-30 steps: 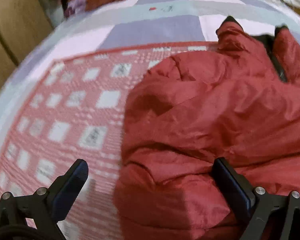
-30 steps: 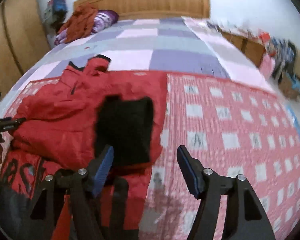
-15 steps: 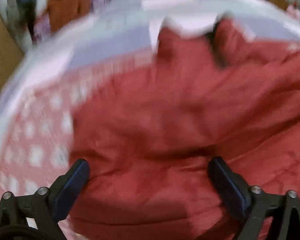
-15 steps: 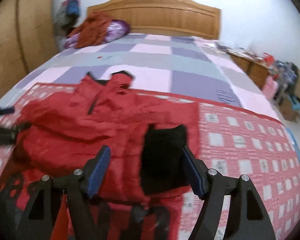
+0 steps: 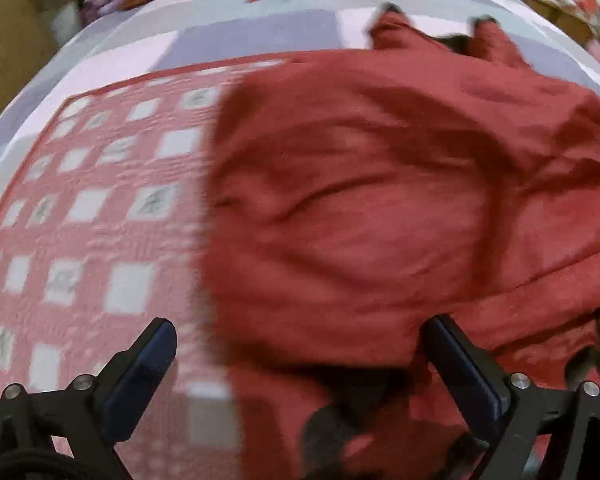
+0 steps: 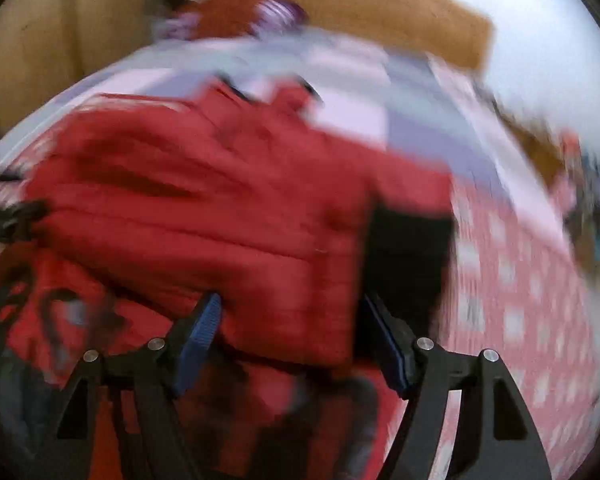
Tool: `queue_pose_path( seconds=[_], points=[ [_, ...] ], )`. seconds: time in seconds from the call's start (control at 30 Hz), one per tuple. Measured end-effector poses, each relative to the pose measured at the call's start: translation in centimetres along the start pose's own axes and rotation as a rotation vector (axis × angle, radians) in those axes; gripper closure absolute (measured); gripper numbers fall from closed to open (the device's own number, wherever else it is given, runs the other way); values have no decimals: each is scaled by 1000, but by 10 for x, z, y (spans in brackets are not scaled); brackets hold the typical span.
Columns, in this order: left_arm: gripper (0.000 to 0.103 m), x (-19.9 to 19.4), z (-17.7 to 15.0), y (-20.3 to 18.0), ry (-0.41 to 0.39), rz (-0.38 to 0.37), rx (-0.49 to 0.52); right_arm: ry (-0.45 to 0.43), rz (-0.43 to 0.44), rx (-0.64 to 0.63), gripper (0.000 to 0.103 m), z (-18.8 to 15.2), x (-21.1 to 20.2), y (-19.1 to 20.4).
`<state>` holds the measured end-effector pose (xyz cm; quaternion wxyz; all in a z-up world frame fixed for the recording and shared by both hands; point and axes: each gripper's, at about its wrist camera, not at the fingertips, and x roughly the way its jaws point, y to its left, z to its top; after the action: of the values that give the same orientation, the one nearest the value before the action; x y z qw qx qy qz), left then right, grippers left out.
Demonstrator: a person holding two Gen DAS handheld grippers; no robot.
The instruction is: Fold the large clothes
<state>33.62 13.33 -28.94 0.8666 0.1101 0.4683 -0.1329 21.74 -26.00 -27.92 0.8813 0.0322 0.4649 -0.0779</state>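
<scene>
While both grippers stand with jaws wide apart, a red padded jacket (image 5: 380, 208) lies bunched on the bed

Left gripper (image 5: 300, 364) straddles the jacket's near left edge over the red-and-white checked quilt (image 5: 100, 208), gripping nothing; right gripper (image 6: 292, 332) has a red fold between its blue pads (image 6: 204, 328), not pinched. Black lining (image 6: 412, 248) shows beside it, the collar towards the wooden headboard (image 6: 380, 12)

Blurred view: the right gripper (image 6: 290, 334) hangs spread wide over a red jacket (image 6: 220, 216) with a black cuff (image 6: 410, 252), lying on the quilt (image 6: 512, 300).
</scene>
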Motion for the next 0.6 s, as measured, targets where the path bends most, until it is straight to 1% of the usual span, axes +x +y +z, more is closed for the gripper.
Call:
queue_pose_path(
  seconds=[0.03,0.07,0.13,0.17,0.23,0.27,0.33,0.37,0.4,0.43,0.47,0.5,0.53,0.57,0.6],
  points=[
    [1,-9,-4,6,-14,7,-9,-7,30,44,24,-4,-6,-12],
    [1,-18,-9,10,-26,2,-16,-20,37,60,23,-9,-15,-19],
    [1,-40,-28,15,-46,-32,-32,-48,-30,-8,22,-23,-38,-14],
    [1,-51,-41,15,-46,-51,-42,-56,-28,-40,21,-34,-50,-8],
    [1,-67,-70,5,-22,-94,-38,-40,10,-49,21,-54,-66,7],
    [1,-72,-85,-3,-2,-105,-12,-25,37,-56,21,-66,-72,20],
    [1,-75,-121,-21,40,-88,70,-7,73,-86,21,-88,-81,42],
    [1,-68,-143,-25,89,-55,105,17,96,-118,21,-102,-81,57],
    [0,-63,-156,-20,117,-59,98,53,100,-143,21,-117,-79,66],
    [0,-62,-169,-4,122,-103,32,82,71,-164,21,-131,-74,72],
    [0,-63,-173,10,122,-137,-37,101,28,-171,22,-145,-72,69],
    [0,-65,-172,19,129,-159,-77,112,8,-134,22,-159,-74,57],
    [0,-68,-170,20,124,-162,-71,119,-4,-83,22,-166,-77,44],
    [0,-73,-169,17,106,-149,-36,120,-33,-26,22,-171,-84,30],
    [0,-79,-167,14,93,-137,-3,120,-80,10,21,-177,-95,17]
  ],
)
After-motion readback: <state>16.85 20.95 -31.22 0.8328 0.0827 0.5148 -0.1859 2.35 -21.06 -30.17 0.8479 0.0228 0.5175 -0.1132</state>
